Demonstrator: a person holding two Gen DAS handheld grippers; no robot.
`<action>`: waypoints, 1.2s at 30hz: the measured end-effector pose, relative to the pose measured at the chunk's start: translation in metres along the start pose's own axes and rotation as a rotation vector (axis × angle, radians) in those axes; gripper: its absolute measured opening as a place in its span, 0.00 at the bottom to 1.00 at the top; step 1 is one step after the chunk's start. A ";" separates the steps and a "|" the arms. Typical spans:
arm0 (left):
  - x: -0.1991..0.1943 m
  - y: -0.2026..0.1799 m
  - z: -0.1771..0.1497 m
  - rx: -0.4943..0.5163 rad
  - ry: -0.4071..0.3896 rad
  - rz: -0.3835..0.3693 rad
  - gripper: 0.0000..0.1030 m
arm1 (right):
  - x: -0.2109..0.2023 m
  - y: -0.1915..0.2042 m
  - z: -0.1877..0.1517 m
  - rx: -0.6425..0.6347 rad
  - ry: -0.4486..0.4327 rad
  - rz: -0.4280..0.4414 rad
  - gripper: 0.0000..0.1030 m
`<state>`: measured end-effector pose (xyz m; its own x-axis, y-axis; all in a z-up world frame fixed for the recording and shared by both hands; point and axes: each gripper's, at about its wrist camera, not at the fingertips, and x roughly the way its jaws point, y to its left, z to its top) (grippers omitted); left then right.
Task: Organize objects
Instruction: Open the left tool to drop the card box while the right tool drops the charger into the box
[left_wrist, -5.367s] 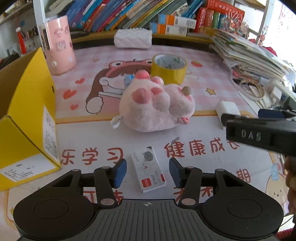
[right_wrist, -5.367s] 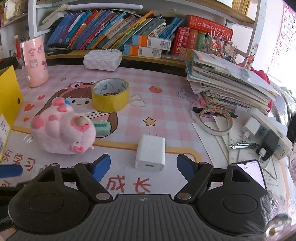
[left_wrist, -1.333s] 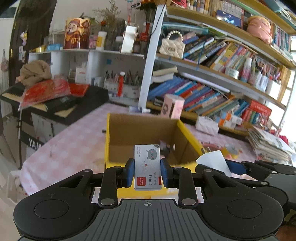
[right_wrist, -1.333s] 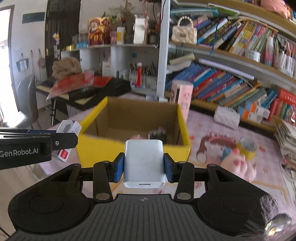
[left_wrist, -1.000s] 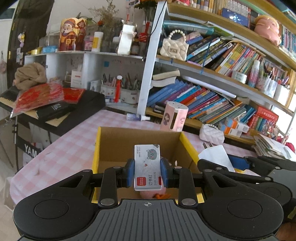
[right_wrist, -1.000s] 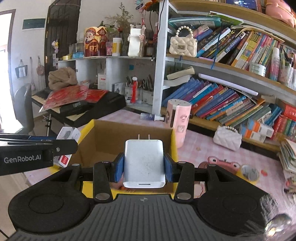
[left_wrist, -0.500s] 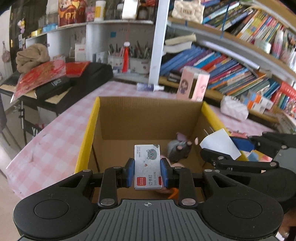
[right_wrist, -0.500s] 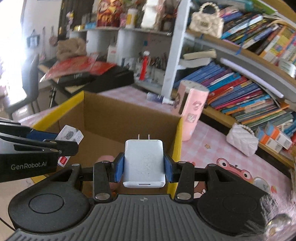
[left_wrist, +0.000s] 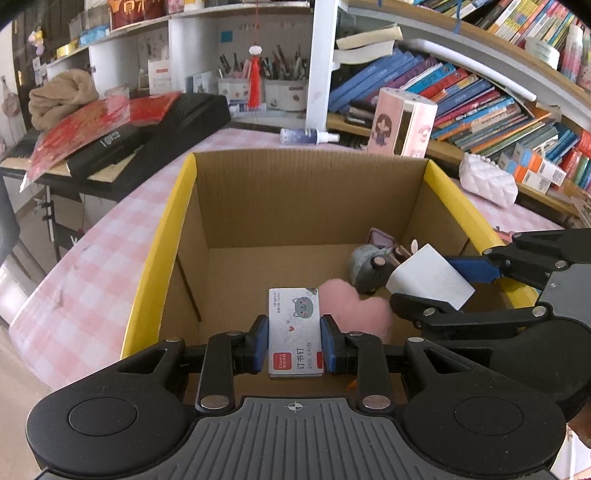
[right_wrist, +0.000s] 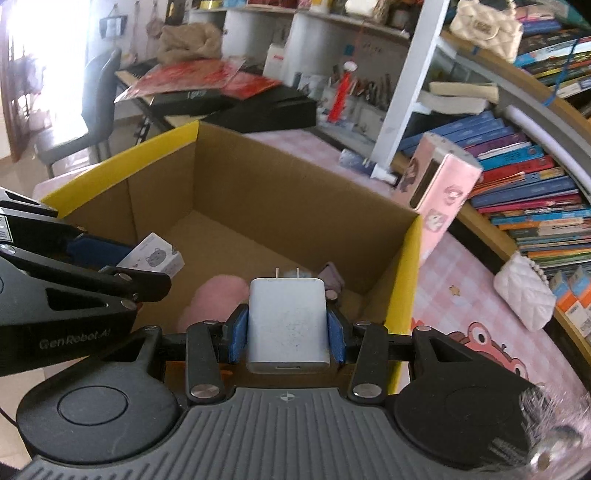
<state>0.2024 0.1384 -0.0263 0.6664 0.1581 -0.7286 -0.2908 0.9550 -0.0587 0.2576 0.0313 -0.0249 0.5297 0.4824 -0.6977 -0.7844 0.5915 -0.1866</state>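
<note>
My left gripper (left_wrist: 294, 341) is shut on a small white staples box (left_wrist: 294, 332) with a grey cat and a red label, held over the open yellow cardboard box (left_wrist: 162, 236). My right gripper (right_wrist: 288, 334) is shut on a white charger plug (right_wrist: 287, 325), prongs pointing away, also above the yellow cardboard box (right_wrist: 408, 266). In the left wrist view the right gripper (left_wrist: 439, 286) reaches in from the right with the charger plug (left_wrist: 430, 277). In the right wrist view the left gripper (right_wrist: 147, 262) comes in from the left with the staples box (right_wrist: 153, 256). A pink plush (left_wrist: 356, 310) and a grey toy (left_wrist: 367, 264) lie on the box floor.
The box stands on a pink checked tablecloth (left_wrist: 92, 251). A pink holder (left_wrist: 404, 123) and a white quilted pouch (left_wrist: 487, 181) sit behind it, under shelves of books (left_wrist: 480, 99). A black keyboard (left_wrist: 147, 133) with red papers lies at the far left.
Both grippers have come down and tilted toward the box opening, so its inside now fills the views. Each still holds its object.
</note>
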 end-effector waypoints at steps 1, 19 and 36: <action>0.001 0.000 -0.001 0.001 0.004 0.001 0.28 | 0.002 0.001 0.000 -0.004 0.006 0.003 0.40; 0.007 -0.004 -0.003 0.017 0.030 0.011 0.28 | 0.008 0.001 0.002 -0.073 0.030 -0.001 0.40; 0.000 -0.001 -0.006 0.001 -0.003 0.007 0.28 | 0.006 -0.002 0.002 -0.046 0.021 -0.006 0.39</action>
<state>0.1985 0.1363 -0.0301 0.6661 0.1659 -0.7271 -0.2952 0.9540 -0.0527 0.2631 0.0343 -0.0272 0.5277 0.4647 -0.7111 -0.7955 0.5639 -0.2218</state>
